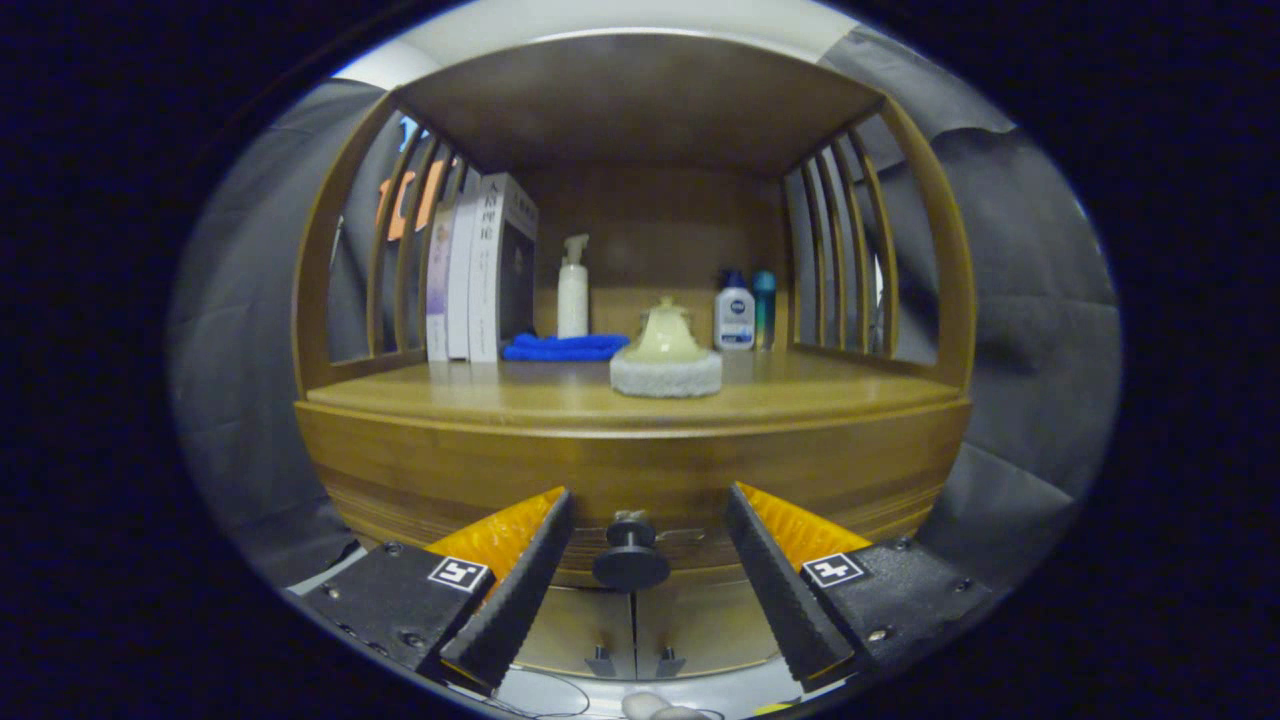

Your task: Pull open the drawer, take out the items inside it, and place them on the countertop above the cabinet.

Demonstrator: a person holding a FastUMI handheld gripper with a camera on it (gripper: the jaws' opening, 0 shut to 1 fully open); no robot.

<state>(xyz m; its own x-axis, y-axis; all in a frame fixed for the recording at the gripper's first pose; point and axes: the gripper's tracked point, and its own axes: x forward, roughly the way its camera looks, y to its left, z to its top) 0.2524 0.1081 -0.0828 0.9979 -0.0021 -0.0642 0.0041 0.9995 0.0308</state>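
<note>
Right now I have the tongs (631, 560) spread wide, with the drawer's black round knob (631, 563) sitting in the gap between the two fingers (520, 590), touching neither. The knob sticks out of the wooden drawer front (640, 480), which looks closed, flush under the lip of the counter (560, 400). Below the knob I see two pale cabinet doors (585, 625) with small dark handles side by side at their meeting edge.

On the counter, near its front edge and a bit right of centre, stands a cream bell-shaped object (665, 338) on a grey-white round pad (666, 374). Behind it to the left lies a folded blue cloth (565, 347), and a white pump bottle (572, 290) stands just behind the cloth against the back panel. Far left, three books (480, 270) stand upright against the slatted side rail. At the far right corner are a white bottle with a blue cap (734, 315) and a slim teal bottle (765, 308) just beside it. What lies inside the drawer I cannot tell.
</note>
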